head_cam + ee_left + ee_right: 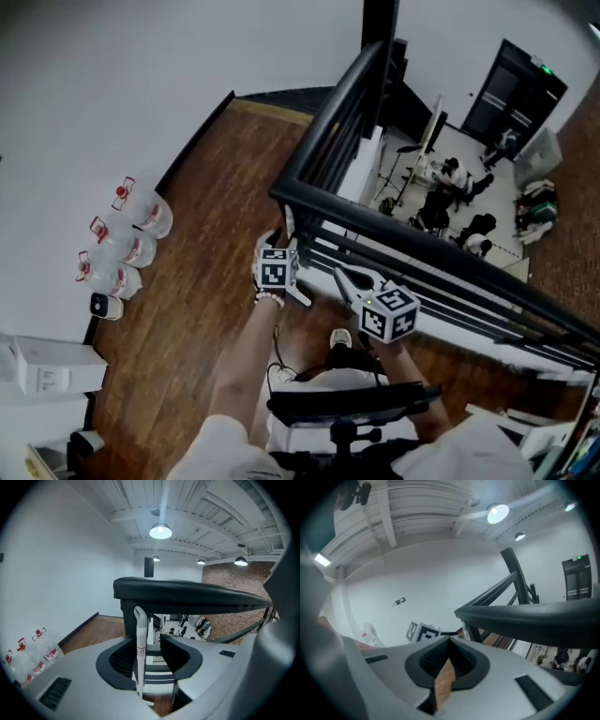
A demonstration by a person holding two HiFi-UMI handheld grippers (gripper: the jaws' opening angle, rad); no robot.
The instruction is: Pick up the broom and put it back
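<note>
The broom's white handle (pixel 140 648), with a hooked top, stands upright against the black railing (pixel 187 595). It rises between the jaws of my left gripper (pixel 149 641), close by the left pad; the jaws are wide apart and do not clamp it. In the head view the left gripper (pixel 278 242) points at the railing (pixel 375 220), where the top of the handle (pixel 289 221) shows. The broom's head is hidden. My right gripper (pixel 341 274) hangs beside it, to the right, also facing the rail. Its jaws (pixel 449 640) meet at the tips with nothing between them.
Three water bottles (pixel 122 248) stand along the white wall at left, with a white box (pixel 47 366) nearer me. Beyond the railing lies a lower floor with people at desks (pixel 450 187). A black chair back (pixel 347 403) is close behind me on the wooden floor.
</note>
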